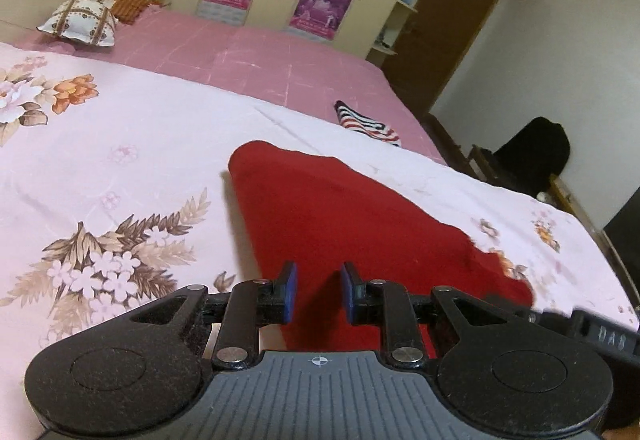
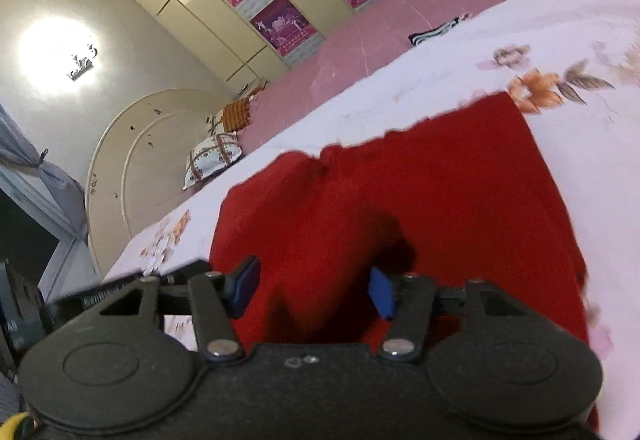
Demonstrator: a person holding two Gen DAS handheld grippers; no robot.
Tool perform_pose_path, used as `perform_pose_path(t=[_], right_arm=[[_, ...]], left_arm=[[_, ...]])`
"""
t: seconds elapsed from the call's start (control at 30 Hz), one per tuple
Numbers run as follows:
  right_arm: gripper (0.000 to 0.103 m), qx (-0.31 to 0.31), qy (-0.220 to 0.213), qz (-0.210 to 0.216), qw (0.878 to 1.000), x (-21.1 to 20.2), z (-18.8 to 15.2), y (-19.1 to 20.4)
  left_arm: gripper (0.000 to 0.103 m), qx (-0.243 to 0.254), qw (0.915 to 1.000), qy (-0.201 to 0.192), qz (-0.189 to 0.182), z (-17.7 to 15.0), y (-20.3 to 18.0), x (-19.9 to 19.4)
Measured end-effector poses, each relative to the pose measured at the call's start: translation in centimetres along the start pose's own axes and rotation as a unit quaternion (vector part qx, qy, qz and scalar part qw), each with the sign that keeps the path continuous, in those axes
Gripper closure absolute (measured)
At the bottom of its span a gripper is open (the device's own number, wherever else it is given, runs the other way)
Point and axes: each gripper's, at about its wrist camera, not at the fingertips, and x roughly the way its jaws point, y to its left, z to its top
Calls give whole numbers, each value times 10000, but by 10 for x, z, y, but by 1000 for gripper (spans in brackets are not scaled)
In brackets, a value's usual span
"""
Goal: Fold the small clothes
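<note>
Nearest to you, your left gripper (image 1: 318, 290) hangs over the near edge of a red garment (image 1: 344, 216), its blue-padded fingers (image 1: 289, 290) set a narrow gap apart with only air between them; nothing is held. Your right gripper (image 2: 312, 290), tilted in its view, has fingers (image 2: 245, 286) standing wider apart above the same red garment (image 2: 420, 192), and no cloth is pinched between them. The garment lies spread flat on a pale floral bedspread (image 1: 120, 144). Farther off, toward the right, a striped garment (image 1: 366, 122) sits where the bedspread meets a pink sheet (image 1: 240, 56). Beyond, at the far left, patterned pillows (image 1: 80, 22) rest by the headboard, and cream wardrobes with purple posters (image 1: 320, 6) line the far wall.
</note>
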Motion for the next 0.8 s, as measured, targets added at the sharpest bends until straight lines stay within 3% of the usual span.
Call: perform_pose_path(t=[0.1,0.17,0.2,0.37,0.5,0.57,0.67,0.77,0.8], right_arm=[[54,-61,-35,-144,9999,15,10,-3],[75,-38,9,-197,9998,21,8,-6],[93,-66,46,-157,9998,22,7,-5],[94,-762,-588,-195,9952,-28,-6,21],[94,-1137,-1085,-670,9853,-82,-26,24],[94,-915,-984,-1017,9857,-97,-41,2],[90,-384,-233,-1233,9913,-87,-63,-36],[77,-383,-251,-1194,9918,-96,-64,-37],[67,-400,-388,-1138,9919,-103,-60,-36]], left_arm=[[80,-31,10000,-47,54,1,-6,7],[80,-94,9999,-23,71,2,-6,12],[80,-96,9999,-19,74,3,-9,14],[80,45,9999,-124,-69,2,-20,4],[80,394,9985,-38,-366,-8,-43,1],[80,488,9975,172,-485,-21,-55,9],[73,932,9954,86,-194,-40,-73,16],[71,1102,9937,140,-172,-40,-75,12],[70,1116,9934,182,-193,-38,-74,11]])
